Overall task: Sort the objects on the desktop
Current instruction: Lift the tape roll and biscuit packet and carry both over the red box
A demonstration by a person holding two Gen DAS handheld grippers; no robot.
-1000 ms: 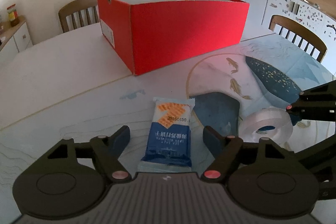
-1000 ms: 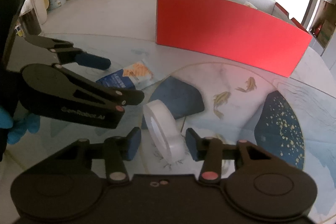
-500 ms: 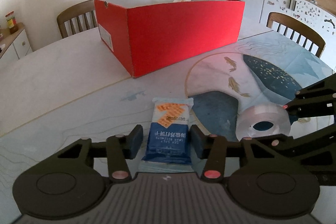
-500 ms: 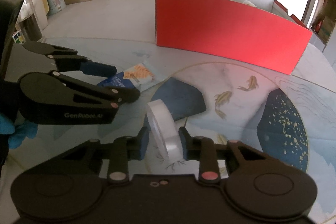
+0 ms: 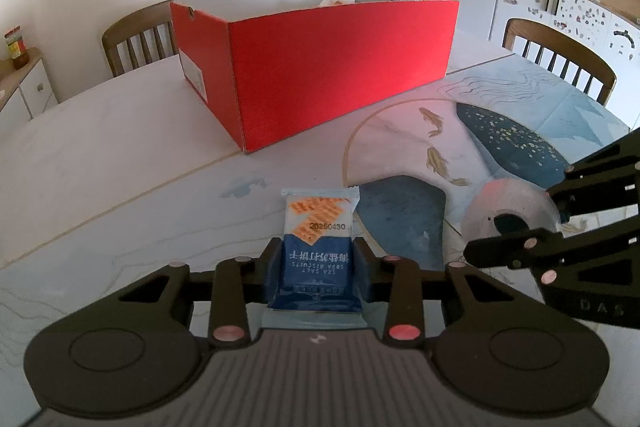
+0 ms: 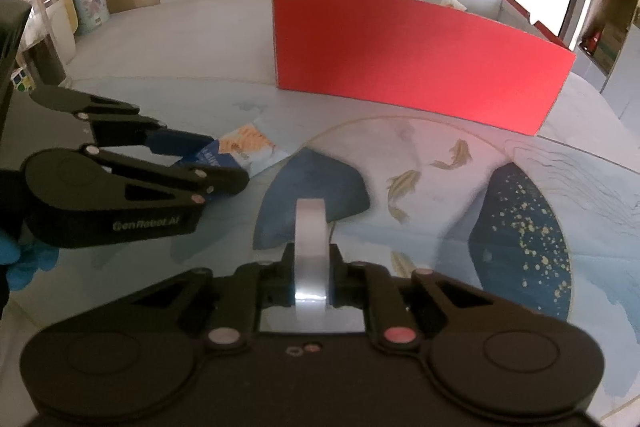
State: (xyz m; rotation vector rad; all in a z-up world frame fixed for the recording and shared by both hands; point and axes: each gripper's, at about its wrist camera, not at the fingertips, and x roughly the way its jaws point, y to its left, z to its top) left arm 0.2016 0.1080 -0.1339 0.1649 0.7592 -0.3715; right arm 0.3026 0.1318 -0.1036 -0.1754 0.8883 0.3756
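box point(image 5: 344, 75): red | biscuit packet point(image 5: 318, 247): blue, orange | tape roll point(image 6: 311, 255): translucent white | table mat point(image 5: 516, 147): blue, gold fish

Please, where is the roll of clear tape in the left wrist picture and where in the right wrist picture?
Left wrist view: the roll of clear tape is at the right, on the table mat, held by the right hand-held gripper.
Right wrist view: the tape is low in the centre, standing on edge between the fingers of the right hand-held gripper.
Shared landmark: the red box stands behind it in both views.
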